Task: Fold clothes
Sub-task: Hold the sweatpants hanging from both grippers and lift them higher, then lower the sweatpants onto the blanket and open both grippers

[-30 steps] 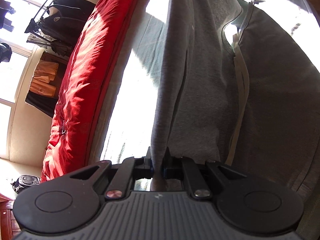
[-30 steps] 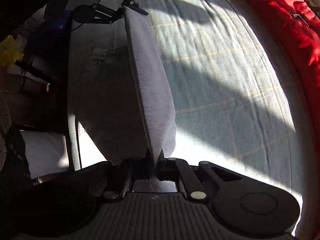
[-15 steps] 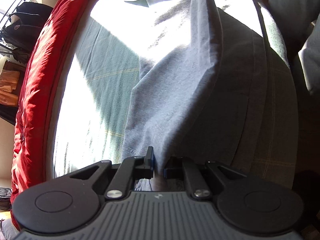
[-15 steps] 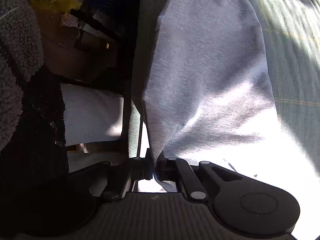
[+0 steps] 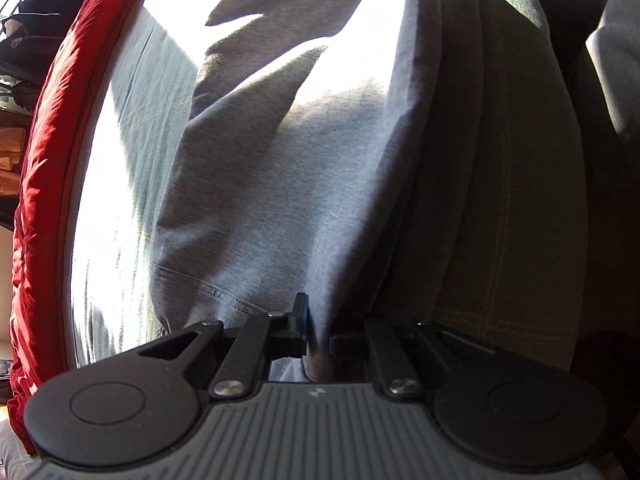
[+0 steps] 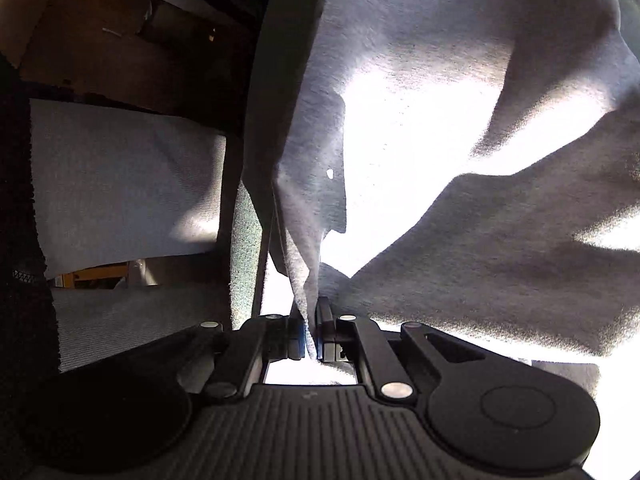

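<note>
A grey sweatshirt-type garment (image 5: pixel 272 168) lies spread over the bed, partly in bright sun, with a stitched hem near my left gripper. My left gripper (image 5: pixel 318 338) is shut on a pinch of its fabric close to the bed surface. In the right wrist view the same grey garment (image 6: pixel 460 208) fills the right half, creased and folded over itself. My right gripper (image 6: pixel 308 328) is shut on a thin fold of that cloth near the bed's edge.
A red quilt (image 5: pixel 44 184) runs along the far left of the pale green checked bedsheet (image 5: pixel 132 128). Dark clothes (image 5: pixel 36 24) hang on a rack beyond it. Past the bed edge in the right view lie a white cloth (image 6: pixel 120 184) and a dark floor (image 6: pixel 120 40).
Both grippers have come down from holding the garment stretched up in the air to low over the bed. The grey cloth now lies draped on the sheet, and both grips stay closed.
</note>
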Demonstrator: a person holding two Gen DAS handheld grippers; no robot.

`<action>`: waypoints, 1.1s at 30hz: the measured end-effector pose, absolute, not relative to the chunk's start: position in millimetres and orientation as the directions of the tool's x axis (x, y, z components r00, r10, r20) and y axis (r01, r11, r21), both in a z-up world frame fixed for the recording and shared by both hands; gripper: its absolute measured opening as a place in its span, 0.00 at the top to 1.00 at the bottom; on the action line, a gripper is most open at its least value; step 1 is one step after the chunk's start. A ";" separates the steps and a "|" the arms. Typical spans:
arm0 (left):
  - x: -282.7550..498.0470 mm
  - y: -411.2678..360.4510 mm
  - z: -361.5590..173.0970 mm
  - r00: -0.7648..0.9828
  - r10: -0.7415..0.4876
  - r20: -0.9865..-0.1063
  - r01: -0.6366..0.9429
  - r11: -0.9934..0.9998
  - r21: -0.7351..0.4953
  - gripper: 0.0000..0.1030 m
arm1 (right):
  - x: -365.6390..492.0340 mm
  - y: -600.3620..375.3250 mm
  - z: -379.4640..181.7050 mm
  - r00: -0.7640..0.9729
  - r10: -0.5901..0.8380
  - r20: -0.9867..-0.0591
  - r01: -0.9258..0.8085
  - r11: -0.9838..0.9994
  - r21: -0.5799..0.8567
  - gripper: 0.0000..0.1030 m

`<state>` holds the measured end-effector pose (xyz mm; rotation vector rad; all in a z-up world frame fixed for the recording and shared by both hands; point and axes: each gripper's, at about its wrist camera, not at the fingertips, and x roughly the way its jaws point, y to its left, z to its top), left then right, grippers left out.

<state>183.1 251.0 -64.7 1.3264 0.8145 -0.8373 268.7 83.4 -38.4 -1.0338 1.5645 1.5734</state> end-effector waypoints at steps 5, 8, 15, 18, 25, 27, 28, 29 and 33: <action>185.1 256.7 -62.0 0.471 -0.058 -0.880 0.881 0.078 0.466 0.92 | 263.9 90.6 -30.6 -0.469 -0.048 -0.882 -0.880 -0.063 0.472 0.93; 185.1 261.3 -67.3 0.469 -0.062 -0.881 0.883 0.076 0.464 0.91 | 258.7 94.6 -36.2 -0.468 -0.043 -0.883 -0.881 -0.058 0.469 0.93; 182.8 261.5 -66.9 0.485 -0.050 -0.873 0.873 0.083 0.480 0.87 | 253.3 93.7 -44.3 -0.452 -0.014 -0.892 -0.892 -0.011 0.452 0.83; 179.5 262.2 -54.8 0.471 -0.027 -0.882 0.878 0.115 0.465 0.83 | 251.1 87.8 -26.6 -0.443 0.015 -0.897 -0.897 -0.018 0.442 0.67; 167.8 272.1 -4.4 0.406 0.002 -0.914 0.878 0.276 0.391 0.65 | 271.0 64.6 35.5 -0.381 0.130 -0.916 -0.924 -0.010 0.383 0.66; 175.5 272.4 9.1 0.426 -0.008 -0.905 0.842 0.370 0.393 0.65 | 292.4 64.7 47.7 -0.363 0.205 -0.909 -0.927 0.020 0.374 0.68; 179.3 272.6 15.9 0.436 -0.013 -0.900 0.821 0.416 0.392 0.65 | 300.8 70.4 50.6 -0.355 0.241 -0.903 -0.927 0.037 0.374 0.74; 183.1 272.5 20.1 0.442 -0.016 -0.897 0.801 0.457 0.386 0.65 | 307.7 77.4 47.5 -0.353 0.270 -0.896 -0.924 0.051 0.380 0.80; 198.7 266.8 -2.3 0.408 -0.035 -0.912 0.763 0.561 0.320 0.64 | 311.8 110.4 18.7 -0.364 0.336 -0.869 -0.912 0.059 0.405 0.89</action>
